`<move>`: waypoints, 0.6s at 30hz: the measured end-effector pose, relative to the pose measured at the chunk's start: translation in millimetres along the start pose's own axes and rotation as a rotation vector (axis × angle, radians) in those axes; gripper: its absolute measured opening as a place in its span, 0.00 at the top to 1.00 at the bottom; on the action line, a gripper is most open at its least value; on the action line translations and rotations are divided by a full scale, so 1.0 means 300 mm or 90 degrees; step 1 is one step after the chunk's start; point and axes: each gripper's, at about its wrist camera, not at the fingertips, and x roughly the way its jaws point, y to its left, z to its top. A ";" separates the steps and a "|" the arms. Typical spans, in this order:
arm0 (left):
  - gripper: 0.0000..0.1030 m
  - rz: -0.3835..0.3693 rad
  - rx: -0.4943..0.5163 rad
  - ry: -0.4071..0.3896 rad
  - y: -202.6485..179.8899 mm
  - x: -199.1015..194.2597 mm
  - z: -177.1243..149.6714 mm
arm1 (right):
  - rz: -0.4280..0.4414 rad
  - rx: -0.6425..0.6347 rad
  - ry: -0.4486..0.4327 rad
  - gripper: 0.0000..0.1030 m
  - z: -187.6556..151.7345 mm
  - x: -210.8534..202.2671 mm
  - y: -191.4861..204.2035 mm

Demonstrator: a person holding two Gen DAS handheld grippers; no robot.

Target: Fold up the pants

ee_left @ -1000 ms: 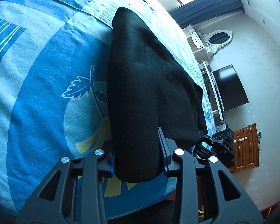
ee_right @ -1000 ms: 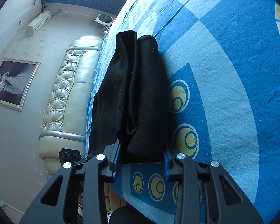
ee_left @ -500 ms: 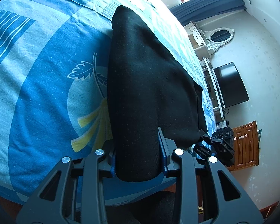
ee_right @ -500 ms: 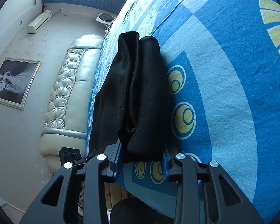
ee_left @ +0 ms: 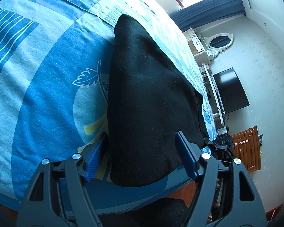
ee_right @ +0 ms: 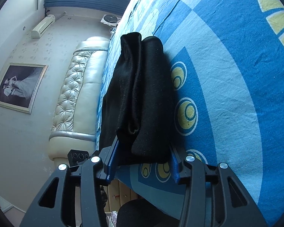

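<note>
The pants (ee_left: 149,102) are lying folded on the bed (ee_left: 47,87), near its front edge, as a thick black bundle. From the left wrist view the bundle is showing one smooth, dark, faintly speckled face, narrowing toward a rounded far end and bulging wide in the middle, with a loose flap sticking out at its right side. From the right wrist view the pants (ee_right: 142,98) are showing their layered side: two thick rolls of fabric lying side by side with a deep crease running between them, and a thinner layer spreading flat beneath on the left. The near end is blunt and rounded.

The left tool (ee_left: 142,158) is opening; its blue pads are standing clear of the cloth on both sides, with the near end of the bundle sitting between them. The right tool (ee_right: 142,162) is opening too, its jaws flanking the other near end, the fabric between them but no longer squeezed. The bed's sheet (ee_right: 227,87) is blue with pale bands and yellow rings.
</note>
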 end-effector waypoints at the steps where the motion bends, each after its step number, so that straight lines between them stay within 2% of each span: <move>1: 0.27 -0.004 -0.006 -0.003 0.006 -0.002 0.007 | 0.002 -0.003 -0.001 0.49 0.001 -0.001 0.002; 8: 0.23 -0.033 -0.042 0.000 0.020 0.011 0.009 | -0.001 -0.010 -0.010 0.40 -0.008 0.020 0.037; 12: 0.22 -0.015 -0.019 0.009 -0.002 0.022 0.007 | 0.001 -0.003 -0.010 0.39 0.008 0.024 0.036; 15: 0.22 -0.020 -0.025 0.015 0.004 0.038 0.046 | 0.005 0.007 -0.023 0.39 0.050 0.027 0.032; 18: 0.22 -0.022 -0.021 0.029 0.012 0.069 0.098 | -0.006 0.005 -0.002 0.39 0.101 0.063 0.034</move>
